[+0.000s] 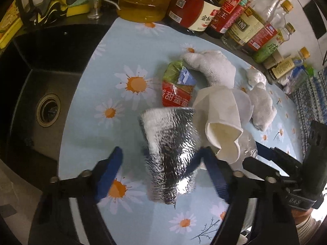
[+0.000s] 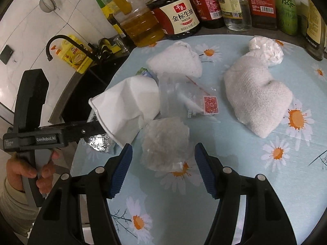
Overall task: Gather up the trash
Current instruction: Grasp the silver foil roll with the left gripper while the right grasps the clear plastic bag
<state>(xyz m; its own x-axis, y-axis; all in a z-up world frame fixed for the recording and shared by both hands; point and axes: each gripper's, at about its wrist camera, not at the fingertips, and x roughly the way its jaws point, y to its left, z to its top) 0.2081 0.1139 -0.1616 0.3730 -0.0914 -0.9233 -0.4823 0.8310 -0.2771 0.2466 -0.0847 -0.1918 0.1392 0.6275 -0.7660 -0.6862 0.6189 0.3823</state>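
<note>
A silver foil bag (image 1: 171,143) lies on the daisy tablecloth between the fingers of my left gripper (image 1: 159,161). Its right pad touches the foil, while the left pad stands clear of it, so the gripper is open. A crushed white paper cup (image 1: 222,126) (image 2: 126,106) lies just right of the foil. A crumpled wad of clear plastic (image 2: 165,145) sits between the fingers of my right gripper (image 2: 163,163), which is open with a small gap on the left side. Behind them lie a red and green snack wrapper (image 1: 177,87) and a clear wrapper with a red code (image 2: 192,100).
White cloths (image 2: 257,100) (image 2: 175,59) and a tied white plastic bundle (image 2: 265,49) lie further back. Several sauce and oil bottles (image 1: 196,10) line the back edge. A dark sink (image 1: 47,81) drops off left of the cloth. A hand (image 2: 26,175) holds the left tool.
</note>
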